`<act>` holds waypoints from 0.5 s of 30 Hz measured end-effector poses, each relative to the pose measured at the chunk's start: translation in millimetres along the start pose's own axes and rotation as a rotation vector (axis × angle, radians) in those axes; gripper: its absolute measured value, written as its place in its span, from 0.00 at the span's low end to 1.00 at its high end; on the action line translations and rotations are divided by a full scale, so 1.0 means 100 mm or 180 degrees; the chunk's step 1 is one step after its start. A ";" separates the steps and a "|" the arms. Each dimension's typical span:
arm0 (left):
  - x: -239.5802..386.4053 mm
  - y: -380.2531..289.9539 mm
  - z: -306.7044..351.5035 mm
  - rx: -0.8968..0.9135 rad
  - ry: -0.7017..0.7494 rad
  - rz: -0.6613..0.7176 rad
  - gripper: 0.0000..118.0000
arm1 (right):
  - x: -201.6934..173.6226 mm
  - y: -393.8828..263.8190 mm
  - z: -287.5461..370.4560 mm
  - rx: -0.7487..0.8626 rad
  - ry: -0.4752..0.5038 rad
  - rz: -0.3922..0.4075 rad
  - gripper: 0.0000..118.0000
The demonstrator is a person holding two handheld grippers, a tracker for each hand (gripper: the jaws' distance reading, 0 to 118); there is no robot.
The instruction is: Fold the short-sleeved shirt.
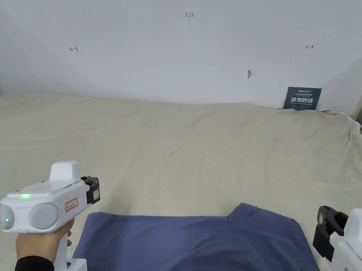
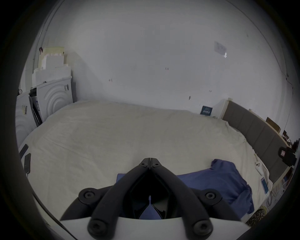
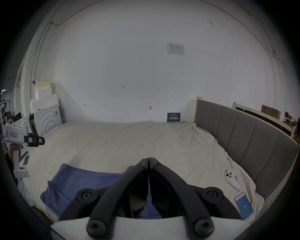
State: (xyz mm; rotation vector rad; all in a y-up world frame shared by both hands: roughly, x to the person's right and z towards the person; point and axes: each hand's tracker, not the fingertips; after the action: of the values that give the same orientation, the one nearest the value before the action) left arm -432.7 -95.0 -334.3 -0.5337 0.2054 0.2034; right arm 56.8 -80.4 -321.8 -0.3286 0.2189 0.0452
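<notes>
So the blue short-sleeved shirt (image 1: 204,246) is lying on the bed (image 1: 183,149), down in the lower middle of the head view, spread out mostly flat with one bumpy bit sticking up at its top right edge, probably a sleeve or a shoulder but honestly hard to call. The bottom of it runs off the frame, so I can't tell if any part is already folded over. From what's visible it looks like no tidy fold is done yet, so I'd say the job is right at the start: sleeves in, sides in, then the body folded up are all left to do. The left hand-held gripper (image 1: 92,190) sits in the lower left of the head view, held up off the bed just past the shirt's left corner, not touching the fabric. In its own view (image 2: 150,160) the jaws are pressed tip to tip with nothing between them. The right hand-held gripper (image 1: 326,221) pokes in at the lower right edge, just beside the shirt's right side, and its own view (image 3: 148,160) shows the jaws closed together and empty too. Over at the right of that view there's a phone (image 3: 244,206) and a white controller (image 3: 232,178) on the sheet near the grey headboard (image 3: 243,134), well apart from the shirt.
</notes>
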 end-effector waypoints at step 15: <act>-0.66 -0.39 -1.81 -0.1571 0.0519 0.0205 0.82 | 0.10 -0.24 -0.78 -0.0412 -0.0148 -0.0053 0.00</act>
State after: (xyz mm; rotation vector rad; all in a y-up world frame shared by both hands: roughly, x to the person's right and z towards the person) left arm -511.6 -231.1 -451.8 -1.0365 0.3342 0.2755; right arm 52.3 -128.4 -388.8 -0.4577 0.1673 0.0505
